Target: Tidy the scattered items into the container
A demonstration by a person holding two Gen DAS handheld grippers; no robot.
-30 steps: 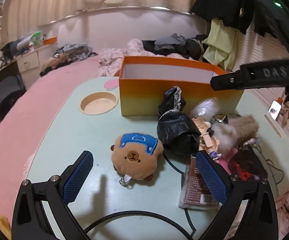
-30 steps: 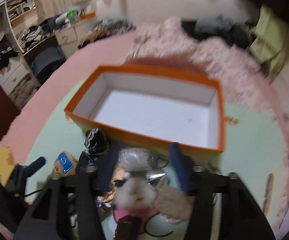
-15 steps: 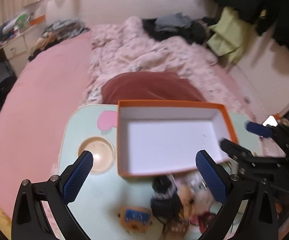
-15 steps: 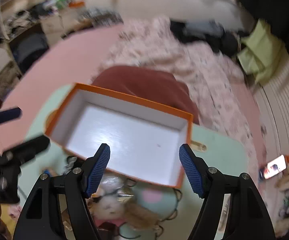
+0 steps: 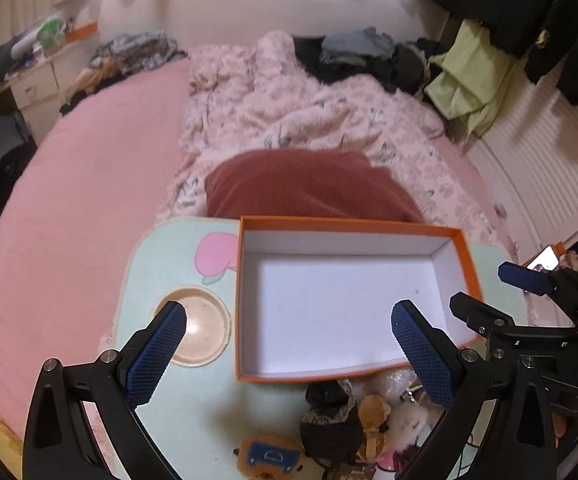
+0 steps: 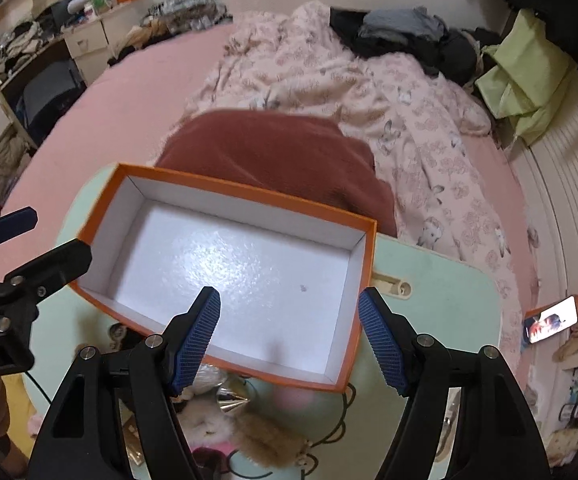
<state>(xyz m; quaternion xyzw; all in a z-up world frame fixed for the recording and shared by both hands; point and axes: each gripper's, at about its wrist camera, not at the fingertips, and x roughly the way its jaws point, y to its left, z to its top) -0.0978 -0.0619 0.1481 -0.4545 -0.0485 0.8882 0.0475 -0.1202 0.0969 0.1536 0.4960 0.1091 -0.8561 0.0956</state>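
One orange box (image 5: 353, 300) sits on the green table (image 5: 161, 264), its white inside bare. Two claws hover above it, the left claw (image 5: 289, 320) and right claw (image 6: 289, 308), both spread wide, gripping nothing. One heap of toys (image 5: 353, 420) lies under them, on the near side of the box.

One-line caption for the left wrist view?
Open left hand-held gripper above empty orange box, toys heaped beside it.

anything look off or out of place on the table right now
Yes. The orange box sits empty while the bear plush, a black pouch and fluffy toys lie heaped on the green table by its near wall. Nothing looks spilled or broken.
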